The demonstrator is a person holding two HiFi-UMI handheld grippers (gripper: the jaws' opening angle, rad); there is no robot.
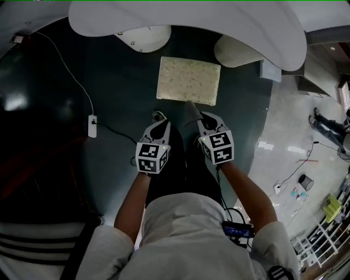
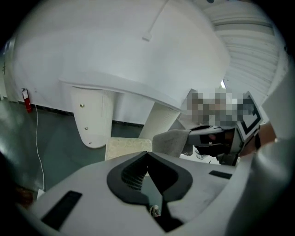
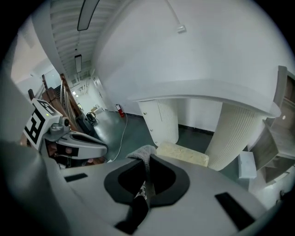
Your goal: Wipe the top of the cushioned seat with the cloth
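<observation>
Right claw (image 1: 200,116) is pressed shut on a grey cloth (image 1: 191,109). In the right gripper view the jaws meet with the cloth (image 3: 142,153) bunched up out of their tips. Left claw (image 1: 158,116) sits just to the left of it at about the same height. Its jaws are pressed together tip to tip with nothing between them, as the left gripper view shows (image 2: 147,154).

Straight ahead of both claws, the cushioned seat (image 1: 188,80) lies flat on the dark green floor (image 1: 120,87), a pale square pad with a speckled top. The cloth's free end reaches the seat's near edge, though whether it touches cannot be told.

Beyond the seat, further from the claws, two white ribbed pedestals (image 1: 143,37) stand under a wide white curved top (image 1: 186,16). Well off to the left of the left claw, a white power strip (image 1: 92,126) rests on the floor, its cable running away.
</observation>
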